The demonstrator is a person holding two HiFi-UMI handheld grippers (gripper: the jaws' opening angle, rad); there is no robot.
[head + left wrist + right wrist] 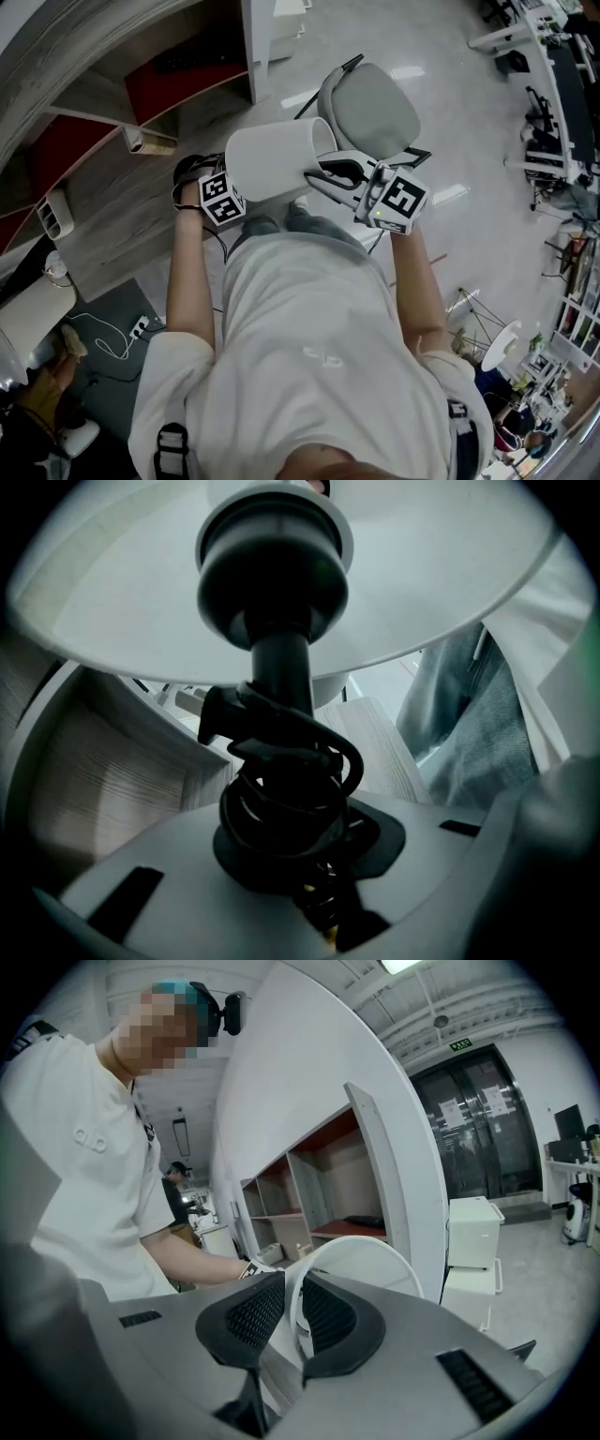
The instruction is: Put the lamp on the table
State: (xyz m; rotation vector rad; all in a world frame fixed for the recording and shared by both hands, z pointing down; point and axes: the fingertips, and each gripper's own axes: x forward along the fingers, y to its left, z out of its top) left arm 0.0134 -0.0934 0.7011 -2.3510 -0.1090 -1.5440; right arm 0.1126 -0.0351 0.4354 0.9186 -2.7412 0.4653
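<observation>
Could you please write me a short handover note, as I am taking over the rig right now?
Left gripper: shut on the black stem, which has the cord wound around it.
Right gripper: shut on the rim of the white shade.
Lamp: held in the air in front of the person, beside the wooden table.
Done: lamp picked up.
Left: set it upright on the table, then open both grippers.

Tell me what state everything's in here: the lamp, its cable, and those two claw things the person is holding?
lamp: carried in the air, tilted, not on a table.
lampshade: rim pinched between the right jaws.
cord: wound round the lamp's stem.
left gripper: shut on the lamp's stem.
right gripper: shut on the lampshade's rim.
chair: nobody sitting in it.
</observation>
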